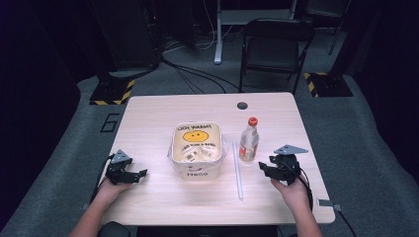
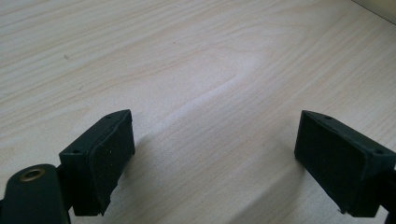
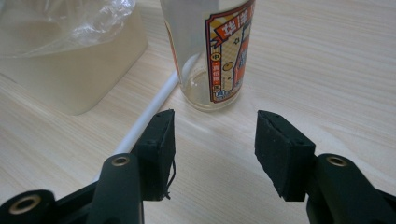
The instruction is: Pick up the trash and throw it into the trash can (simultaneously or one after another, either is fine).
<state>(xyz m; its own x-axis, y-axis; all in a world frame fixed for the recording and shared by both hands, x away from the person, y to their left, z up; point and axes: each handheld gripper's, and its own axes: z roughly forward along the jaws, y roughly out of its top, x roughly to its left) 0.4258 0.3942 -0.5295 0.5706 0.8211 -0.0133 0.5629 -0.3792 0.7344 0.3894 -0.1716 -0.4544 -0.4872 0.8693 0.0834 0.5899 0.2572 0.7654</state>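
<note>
The surface (image 1: pixel 148 118) carried a lined tub (image 1: pixel 196 148), a bottle (image 1: pixel 249 140) and a straw (image 1: pixel 237 170). The right hand-held gripper (image 3: pixel 215 140), jaws partly apart and empty, faced the bottle's base just ahead; its view showed the label. The left hand-held gripper (image 2: pixel 215 158) stood wide open over bare wood.

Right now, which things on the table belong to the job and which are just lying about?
In the job:
- bottle, directly ahead of the right claw, whose jaws stand apart with nothing between them
- white straw, lying beside the bottle

Lying about:
- bag-lined bin
- left claw, open over bare table
</note>
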